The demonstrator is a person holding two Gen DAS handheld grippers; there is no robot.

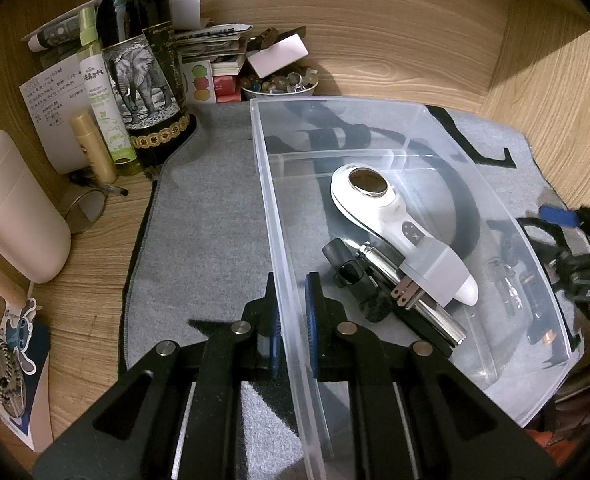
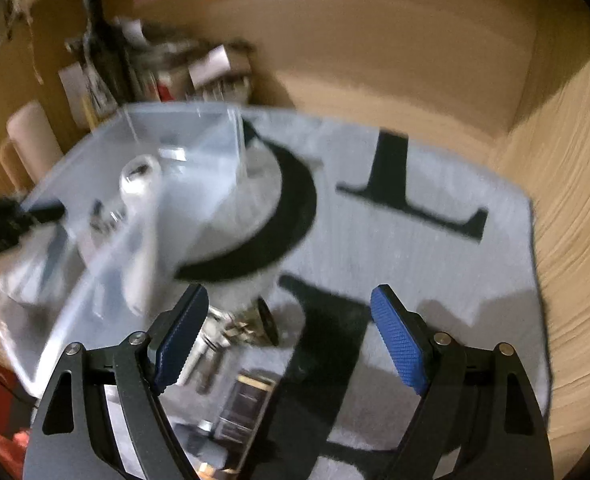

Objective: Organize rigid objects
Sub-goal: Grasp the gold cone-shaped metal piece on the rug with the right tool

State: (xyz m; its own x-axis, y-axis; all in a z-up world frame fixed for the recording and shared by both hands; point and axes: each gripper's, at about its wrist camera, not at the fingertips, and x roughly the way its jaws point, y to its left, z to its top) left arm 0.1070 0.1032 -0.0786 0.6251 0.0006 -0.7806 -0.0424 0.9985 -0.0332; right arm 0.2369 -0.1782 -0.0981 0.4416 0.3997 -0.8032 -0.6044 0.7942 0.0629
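Note:
A clear plastic bin (image 1: 471, 152) sits on a grey mat (image 1: 207, 208). Inside lie a white handheld device (image 1: 383, 208), a black tool (image 1: 355, 276) and a metal cylinder (image 1: 423, 304). My left gripper (image 1: 293, 312) is shut on the bin's left wall, one pad on each side. My right gripper (image 2: 291, 340) is open and empty, above the mat to the right of the bin (image 2: 143, 140); it also shows in the left wrist view (image 1: 583, 256). Near it on the mat lie a metal cylinder (image 2: 207, 344) and a small dark box (image 2: 247, 404). The right wrist view is blurred.
At the back left stand a dark wine bottle (image 1: 143, 60), a green spray bottle (image 1: 103, 96), a gold tube (image 1: 93, 144), papers and a bowl of beads (image 1: 279, 80). A beige container (image 1: 15, 208) stands at the left. Wooden walls close in the back and right.

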